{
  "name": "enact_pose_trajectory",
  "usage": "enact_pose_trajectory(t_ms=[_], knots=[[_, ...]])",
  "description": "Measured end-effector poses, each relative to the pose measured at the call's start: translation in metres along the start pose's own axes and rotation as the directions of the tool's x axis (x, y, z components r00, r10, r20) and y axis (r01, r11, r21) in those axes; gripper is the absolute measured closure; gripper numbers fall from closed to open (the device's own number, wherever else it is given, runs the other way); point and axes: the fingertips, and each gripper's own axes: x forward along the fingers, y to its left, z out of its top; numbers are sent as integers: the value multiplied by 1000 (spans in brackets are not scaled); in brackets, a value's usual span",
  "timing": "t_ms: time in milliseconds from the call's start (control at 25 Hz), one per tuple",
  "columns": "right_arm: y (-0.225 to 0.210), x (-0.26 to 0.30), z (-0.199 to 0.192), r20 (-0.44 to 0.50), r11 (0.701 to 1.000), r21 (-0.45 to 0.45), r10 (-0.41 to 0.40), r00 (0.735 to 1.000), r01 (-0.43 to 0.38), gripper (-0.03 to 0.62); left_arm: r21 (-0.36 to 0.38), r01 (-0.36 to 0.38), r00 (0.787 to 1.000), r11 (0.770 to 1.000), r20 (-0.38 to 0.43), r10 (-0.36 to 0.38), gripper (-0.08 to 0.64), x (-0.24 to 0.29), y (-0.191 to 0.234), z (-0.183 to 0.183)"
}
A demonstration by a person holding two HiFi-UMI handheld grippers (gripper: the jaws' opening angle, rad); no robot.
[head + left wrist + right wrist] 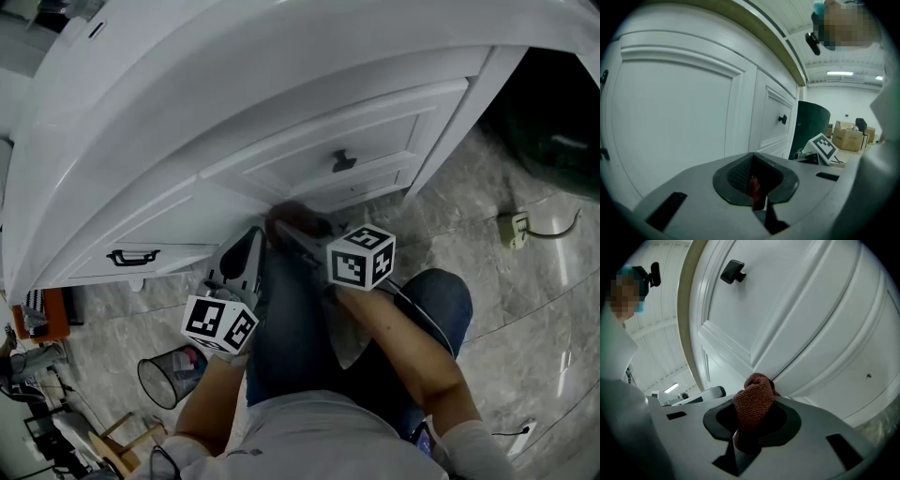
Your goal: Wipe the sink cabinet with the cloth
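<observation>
The white sink cabinet (281, 141) fills the upper half of the head view, with a black knob (343, 161) on its right door and a black handle (131, 256) on the left. My right gripper (284, 225) is shut on a rust-brown cloth (754, 401), and the bunched cloth (292, 217) presses against the lower door panel (811, 319) below the knob (732, 271). My left gripper (251, 246) is shut, holds nothing, and hangs just left of the right one, close to the cabinet's left door (670, 126).
The person crouches on a grey marble floor (487, 281). A wire waste basket (169, 375) stands at the lower left. A socket block with a cable (516, 228) lies to the right. A dark green bin (811, 126) stands beside the cabinet's right end, with cardboard boxes (848, 136) beyond it.
</observation>
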Motion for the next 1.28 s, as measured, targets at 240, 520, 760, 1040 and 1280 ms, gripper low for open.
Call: enact_pose_trajectory(t_ms=[240, 520, 760, 1040, 1280], knots=[[-6, -9, 8, 41, 999, 35, -16, 999, 15, 497, -11, 11, 1000, 1000, 1, -11, 549, 2, -3, 0], [-21, -32, 29, 105, 997, 41, -65, 992, 61, 495, 6, 10, 1000, 1000, -7, -10, 549, 8, -7, -1], [-37, -57, 46, 181, 988, 16, -157, 971, 157, 495, 7, 25, 1000, 1000, -7, -25, 549, 14, -15, -1], [-58, -98, 73, 284, 965, 63, -264, 922, 256, 495, 73, 26, 999, 997, -33, -24, 549, 19, -25, -2], [-73, -128, 92, 352, 938, 78, -343, 871, 338, 496, 42, 46, 999, 998, -28, -44, 549, 23, -27, -4]])
